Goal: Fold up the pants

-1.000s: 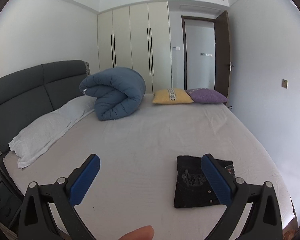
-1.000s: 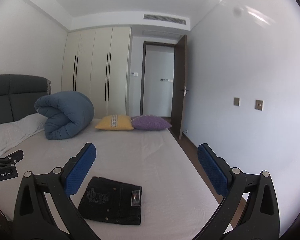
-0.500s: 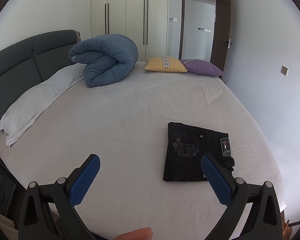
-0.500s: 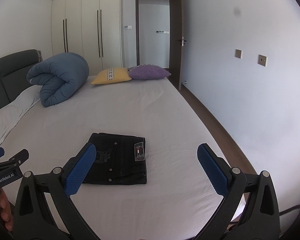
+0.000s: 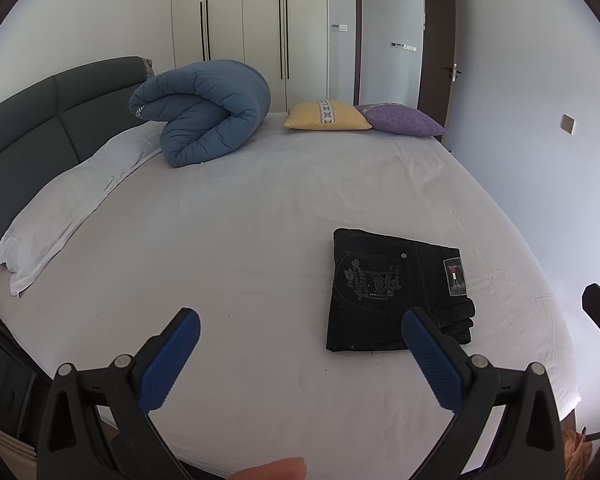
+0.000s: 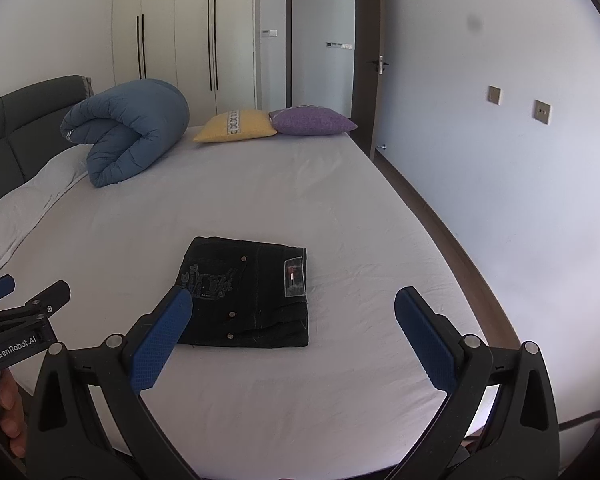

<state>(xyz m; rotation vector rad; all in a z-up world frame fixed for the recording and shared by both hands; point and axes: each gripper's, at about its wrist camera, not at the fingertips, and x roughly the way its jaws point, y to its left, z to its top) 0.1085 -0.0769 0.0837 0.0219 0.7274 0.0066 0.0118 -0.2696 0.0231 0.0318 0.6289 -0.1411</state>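
Dark denim pants (image 5: 392,292) lie folded into a compact rectangle on the white bed sheet (image 5: 260,220), back pocket embroidery and waist label facing up. They also show in the right wrist view (image 6: 248,292). My left gripper (image 5: 300,340) is open and empty, held above the near bed edge, left of the pants. My right gripper (image 6: 292,320) is open and empty, above the bed just in front of the pants. The left gripper's side shows at the left edge of the right wrist view (image 6: 20,320).
A rolled blue duvet (image 5: 204,112), a yellow cushion (image 5: 326,116) and a purple cushion (image 5: 400,120) lie at the far end. White pillows (image 5: 72,200) line the grey headboard (image 5: 40,108). A wall (image 6: 520,160) and floor strip run along the bed's right side.
Both grippers have tilted downward and moved over the bed, so the folded pants sit higher and fuller in both views. The pants have not moved. Both grippers stay open.
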